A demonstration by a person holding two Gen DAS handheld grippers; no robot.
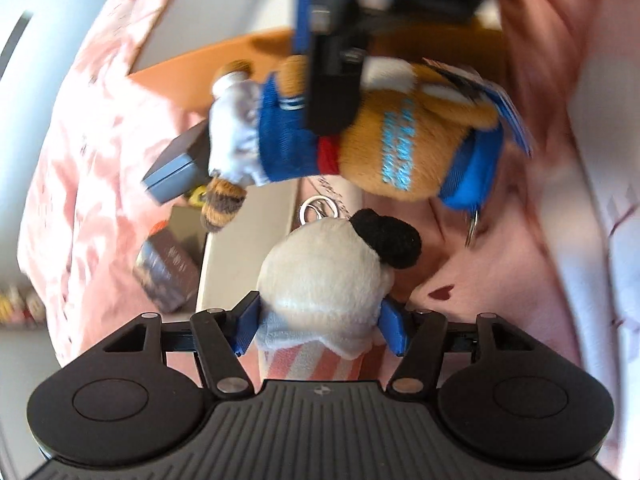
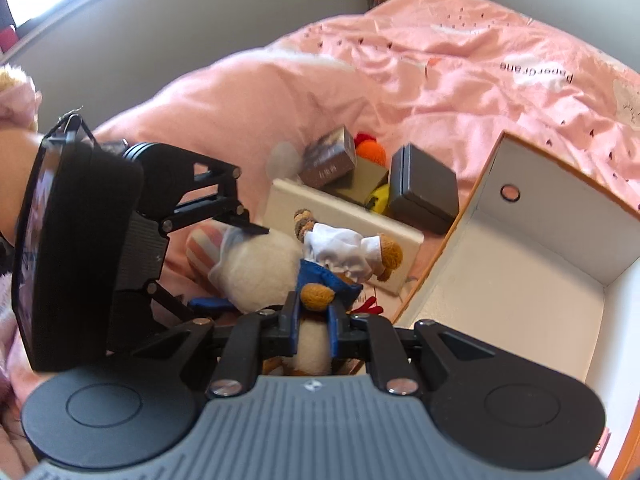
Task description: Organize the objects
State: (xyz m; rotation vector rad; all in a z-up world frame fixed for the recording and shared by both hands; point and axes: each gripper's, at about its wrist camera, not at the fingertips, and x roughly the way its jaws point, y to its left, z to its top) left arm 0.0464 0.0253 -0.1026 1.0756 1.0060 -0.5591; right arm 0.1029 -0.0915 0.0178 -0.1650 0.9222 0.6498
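Note:
My left gripper [image 1: 320, 322] has its blue pads against both sides of a white plush [image 1: 324, 272] with a black ear and a red-and-white striped base, low over the pink duvet. Just above it hangs a brown bear plush [image 1: 400, 140] in blue overalls and a white shirt. The right gripper [image 2: 314, 316] is shut on that bear [image 2: 320, 294], its fingers coming down from the top of the left wrist view. The white plush [image 2: 256, 268] lies partly under the bear. An open orange box with a white inside [image 2: 560, 216] stands to the right.
A flat white box [image 2: 344, 216] lies behind the plushes, with a grey box [image 2: 424, 188], a brown box [image 2: 328, 156], an orange knitted toy [image 2: 372, 150] and a yellow item [image 2: 380, 196] beyond it. The pink duvet [image 2: 440, 60] covers the bed up to the grey wall.

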